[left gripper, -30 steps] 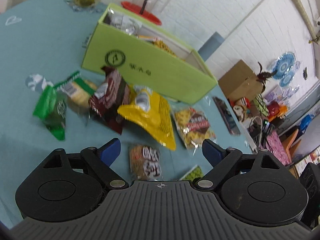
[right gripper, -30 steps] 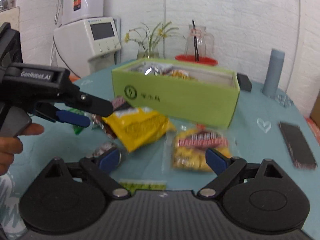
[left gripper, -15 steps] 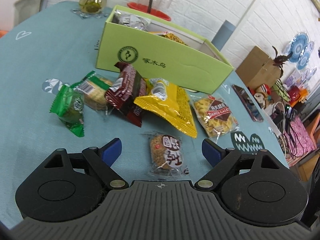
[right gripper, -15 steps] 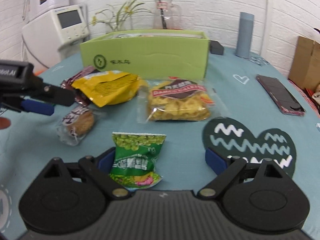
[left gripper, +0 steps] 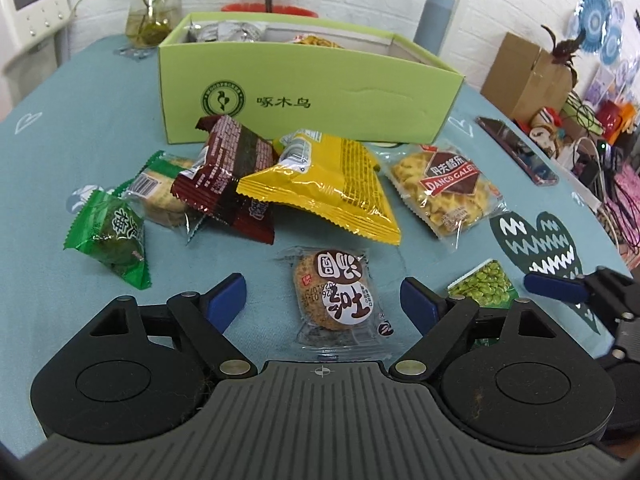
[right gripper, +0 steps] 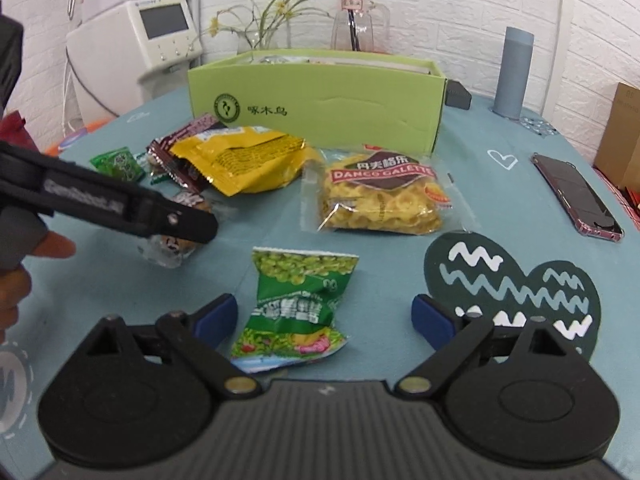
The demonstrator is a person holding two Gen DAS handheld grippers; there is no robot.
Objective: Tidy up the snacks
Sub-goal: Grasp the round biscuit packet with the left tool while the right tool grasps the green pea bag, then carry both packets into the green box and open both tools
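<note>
A lime-green box stands at the back of the teal table, with some packets inside. In front lie loose snacks: a green candy, a biscuit packet, a dark red packet, a yellow bag, a galette packet, a round cake packet and a green peas packet. My left gripper is open, low over the table, with the round cake between its fingers. My right gripper is open around the green peas packet.
A phone lies at the right. A dark heart-shaped mat is by my right gripper. A grey tube, a glass jug and a plant vase stand behind the box. A cardboard box sits at the far right.
Both grippers have dropped lower and closer to the table. The left now frames the round cake packet; the right has closed in on the green peas packet.
</note>
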